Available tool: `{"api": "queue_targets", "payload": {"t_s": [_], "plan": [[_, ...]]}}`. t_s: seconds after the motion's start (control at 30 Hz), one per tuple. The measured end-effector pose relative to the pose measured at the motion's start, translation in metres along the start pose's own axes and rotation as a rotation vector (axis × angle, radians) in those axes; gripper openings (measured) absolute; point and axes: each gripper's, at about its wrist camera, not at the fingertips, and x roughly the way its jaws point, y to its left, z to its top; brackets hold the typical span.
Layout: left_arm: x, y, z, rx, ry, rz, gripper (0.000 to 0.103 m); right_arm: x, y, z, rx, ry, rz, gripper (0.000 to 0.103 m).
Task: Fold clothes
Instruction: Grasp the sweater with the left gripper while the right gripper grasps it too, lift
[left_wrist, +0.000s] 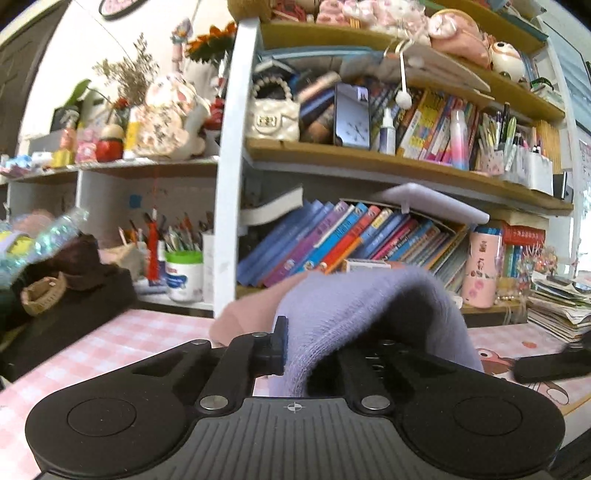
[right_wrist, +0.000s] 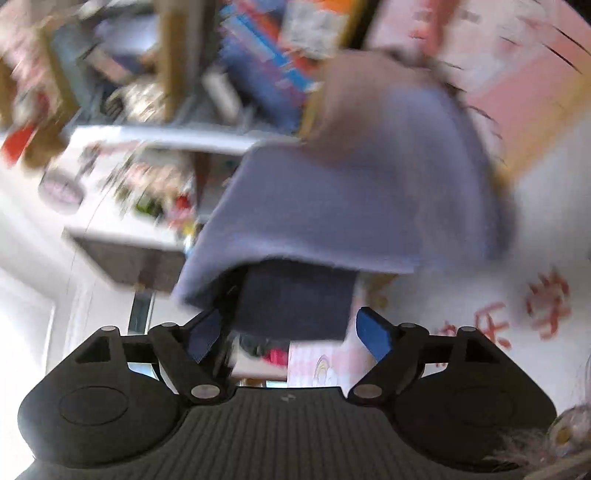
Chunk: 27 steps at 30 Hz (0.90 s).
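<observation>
A lavender knit garment (left_wrist: 354, 314) is draped over my left gripper (left_wrist: 314, 354). The cloth sits between the fingers and hides the right one; the left fingertip (left_wrist: 279, 343) presses on its edge. A pink garment (left_wrist: 255, 314) lies behind it on the pink checked table (left_wrist: 122, 343). In the blurred right wrist view the lavender garment (right_wrist: 351, 195) hangs in front of my right gripper (right_wrist: 291, 332). Its blue-padded fingers (right_wrist: 373, 332) stand apart, and the cloth hangs over the left one.
A crowded bookshelf (left_wrist: 369, 155) with books, jars and toys stands behind the table. A dark bag (left_wrist: 66, 295) sits at the left. A stack of papers (left_wrist: 561, 306) lies at the right. The other gripper's black finger (left_wrist: 550, 363) shows at the right edge.
</observation>
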Motion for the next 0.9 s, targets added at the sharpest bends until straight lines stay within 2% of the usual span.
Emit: {"api": "queue_targets", "payload": {"t_s": [0.13, 0.2, 0.27, 0.33, 0.4, 0.47, 0.53, 0.6, 0.8, 0.87, 0.9], "plan": [[-0.024, 0.014, 0.000, 0.012, -0.014, 0.023, 0.004, -0.002, -0.017, -0.005, 0.170, -0.136, -0.005, 0.080], [-0.035, 0.021, 0.001, 0.007, -0.016, 0.028, 0.004, 0.001, -0.018, -0.006, 0.202, -0.176, -0.049, 0.078], [-0.047, 0.028, 0.001, 0.003, -0.021, 0.024, 0.004, 0.006, -0.017, -0.008, 0.195, -0.198, -0.104, 0.061], [-0.059, 0.033, 0.004, -0.004, -0.027, 0.010, 0.004, 0.008, -0.017, -0.009, 0.172, -0.204, -0.120, 0.029], [-0.070, 0.036, 0.008, -0.003, -0.030, -0.015, 0.004, 0.009, -0.017, -0.010, 0.150, -0.211, -0.136, 0.017], [-0.082, 0.036, 0.013, 0.011, -0.035, -0.053, 0.004, 0.000, -0.012, -0.007, 0.126, -0.233, -0.097, 0.013], [-0.096, 0.029, 0.020, 0.025, -0.058, -0.125, 0.004, -0.019, 0.013, 0.002, 0.047, -0.288, -0.025, 0.012], [-0.114, 0.016, 0.031, 0.037, -0.098, -0.232, 0.004, -0.045, 0.049, 0.011, -0.072, -0.359, 0.042, 0.012], [-0.160, -0.035, 0.078, -0.002, -0.252, -0.700, 0.004, -0.127, 0.196, 0.017, -0.557, -0.589, 0.277, 0.011], [-0.174, -0.047, 0.098, -0.037, -0.338, -0.820, 0.004, -0.142, 0.240, 0.011, -0.757, -0.619, 0.363, 0.011], [-0.177, -0.049, 0.104, -0.052, -0.360, -0.841, 0.005, -0.145, 0.260, 0.009, -0.839, -0.616, 0.378, 0.011]]}}
